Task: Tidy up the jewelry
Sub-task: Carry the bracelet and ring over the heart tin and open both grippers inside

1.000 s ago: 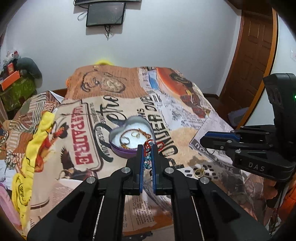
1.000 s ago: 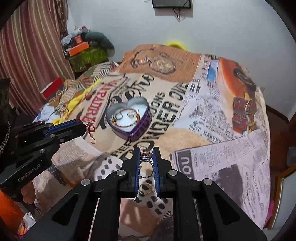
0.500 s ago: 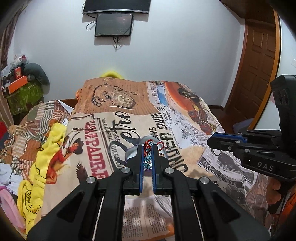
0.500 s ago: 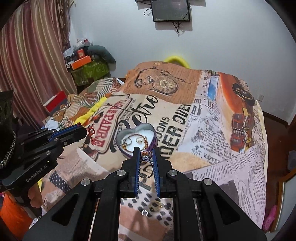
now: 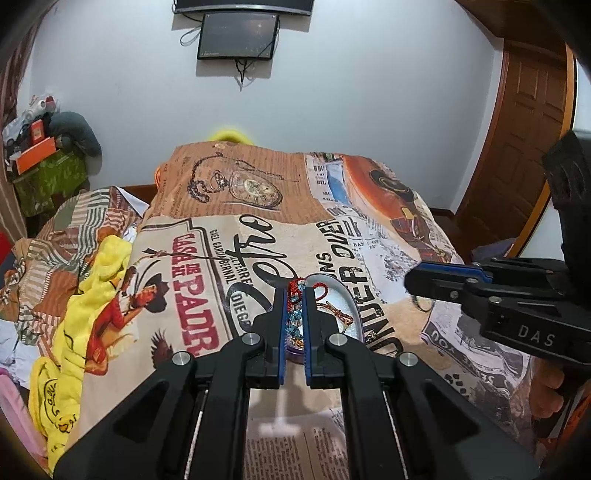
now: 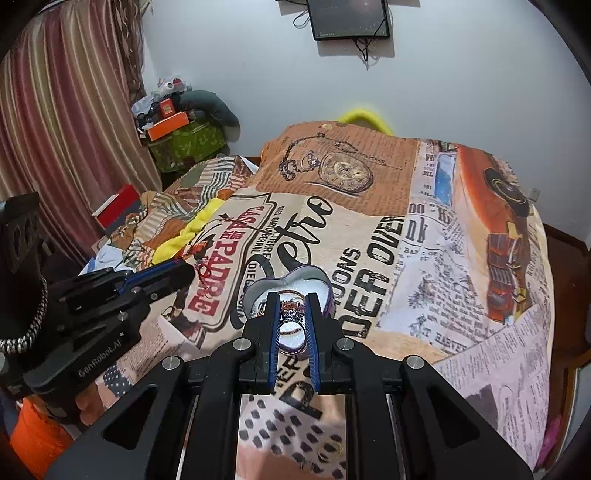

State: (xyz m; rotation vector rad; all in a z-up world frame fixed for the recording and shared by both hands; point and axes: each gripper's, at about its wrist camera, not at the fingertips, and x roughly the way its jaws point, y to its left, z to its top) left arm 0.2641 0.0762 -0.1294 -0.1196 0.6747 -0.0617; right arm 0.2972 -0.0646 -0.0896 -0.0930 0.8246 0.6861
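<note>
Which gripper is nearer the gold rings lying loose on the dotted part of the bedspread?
Right. The gold rings lie just below the right gripper, which holds a ring. The left gripper, clamping a red bracelet, hangs farther off.

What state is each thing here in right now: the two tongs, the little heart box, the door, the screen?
Left tongs: shut on a red and blue beaded bracelet.
Right tongs: shut on a ring with an orange stone.
Heart box: open, jewelry inside, on the bedspread.
Door: closed.
Wall screen: dark.
</note>
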